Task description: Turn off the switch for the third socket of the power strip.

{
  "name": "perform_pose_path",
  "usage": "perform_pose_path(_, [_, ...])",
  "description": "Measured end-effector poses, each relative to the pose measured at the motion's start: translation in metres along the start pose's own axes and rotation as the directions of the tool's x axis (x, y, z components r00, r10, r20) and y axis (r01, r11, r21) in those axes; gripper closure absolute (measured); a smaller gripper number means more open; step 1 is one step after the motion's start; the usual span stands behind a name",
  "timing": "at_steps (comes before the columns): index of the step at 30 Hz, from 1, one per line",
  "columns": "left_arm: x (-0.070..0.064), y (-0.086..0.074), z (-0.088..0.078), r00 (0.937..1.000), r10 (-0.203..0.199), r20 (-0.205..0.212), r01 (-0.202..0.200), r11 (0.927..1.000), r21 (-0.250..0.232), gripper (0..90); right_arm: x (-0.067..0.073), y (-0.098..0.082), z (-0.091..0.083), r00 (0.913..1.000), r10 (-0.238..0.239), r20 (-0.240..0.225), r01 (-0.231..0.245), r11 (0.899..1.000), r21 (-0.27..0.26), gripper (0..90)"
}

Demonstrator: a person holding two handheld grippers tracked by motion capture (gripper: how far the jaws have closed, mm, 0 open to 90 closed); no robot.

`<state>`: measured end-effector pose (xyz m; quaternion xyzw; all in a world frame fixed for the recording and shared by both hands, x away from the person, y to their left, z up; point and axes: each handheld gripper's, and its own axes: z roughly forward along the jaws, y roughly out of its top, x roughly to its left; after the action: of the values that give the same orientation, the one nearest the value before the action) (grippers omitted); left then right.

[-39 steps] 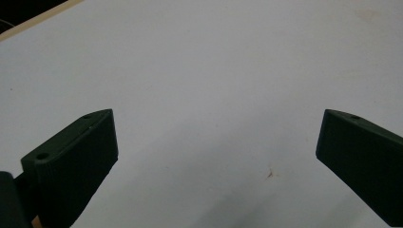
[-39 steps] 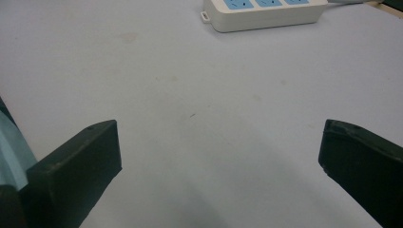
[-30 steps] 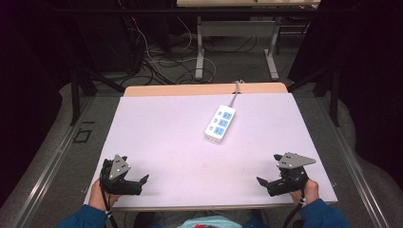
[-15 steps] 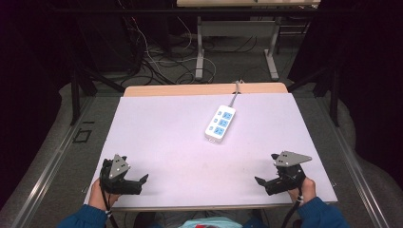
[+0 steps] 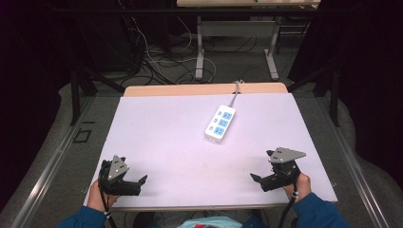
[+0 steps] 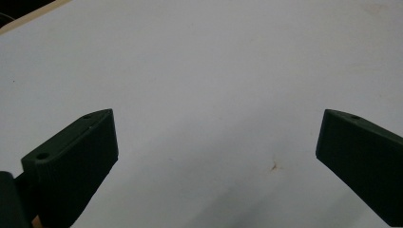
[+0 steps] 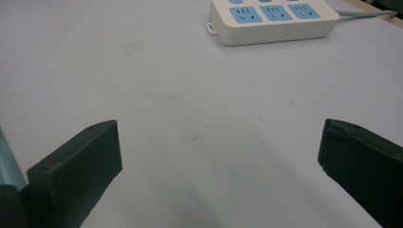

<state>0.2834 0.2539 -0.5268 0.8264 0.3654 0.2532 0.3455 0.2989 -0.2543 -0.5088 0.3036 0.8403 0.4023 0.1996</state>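
A white power strip with blue sockets lies on the pale table, right of centre towards the far side, its grey cable running off the far edge. My left gripper rests at the near left corner, open, with bare table between its jaws. At the near right my right gripper is also open and holds nothing; in its own view the power strip lies well ahead, slightly to the right.
The table's far edge is a strip of bare wood. Beyond it on the floor are tangled cables and the legs of another table. Dark curtains stand on both sides.
My right gripper has drifted slightly to the left along the near edge. The left gripper and the power strip have stayed where they were.
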Motion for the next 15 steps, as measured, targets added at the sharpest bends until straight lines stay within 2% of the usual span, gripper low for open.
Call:
perform_pose_path(6, [0.0, 0.001, 0.001, 1.0, -0.003, 0.002, 0.003, 1.0, -0.004, 0.2, 0.0, 0.005, 0.005, 0.9998, -0.02, 0.002, 0.02, 1.0, -0.002, 0.2])
perform_pose_path(7, [0.0, 0.001, 0.002, 1.0, 0.007, -0.002, -0.007, 1.0, -0.005, 0.2, 0.0, 0.007, 0.005, 0.9999, -0.012, 0.002, 0.012, 1.0, 0.005, 0.3])
perform_pose_path(8, [0.0, 0.001, 0.002, 0.9999, 0.01, -0.006, -0.01, 0.9999, -0.003, 0.1, -0.001, 0.008, 0.007, 0.9996, -0.027, -0.001, 0.027, 1.0, -0.003, 0.3])
perform_pose_path(11, [0.0, 0.001, 0.001, 0.9999, 0.012, -0.004, -0.012, 0.9999, -0.003, 0.2, 0.0, 0.011, 0.011, 0.9999, -0.017, 0.002, 0.017, 1.0, -0.005, 0.4])
perform_pose_path(13, [0.0, 0.0, 0.001, 1.0, -0.001, 0.005, 0.001, 1.0, -0.001, 0.2, -0.002, 0.014, 0.014, 0.9998, -0.021, -0.003, 0.021, 1.0, 0.009, 0.3])
perform_pose_path(14, [0.001, 0.001, 0.002, 1.0, 0.005, -0.004, -0.005, 1.0, -0.004, 0.2, -0.003, 0.015, 0.016, 0.9996, -0.028, -0.004, 0.028, 1.0, 0.0, 0.4])
perform_pose_path(15, [0.001, 0.001, 0.002, 1.0, -0.004, 0.009, 0.004, 1.0, 0.002, 0.2, -0.003, 0.016, 0.017, 0.9998, -0.021, 0.0, 0.021, 1.0, 0.006, 0.4])
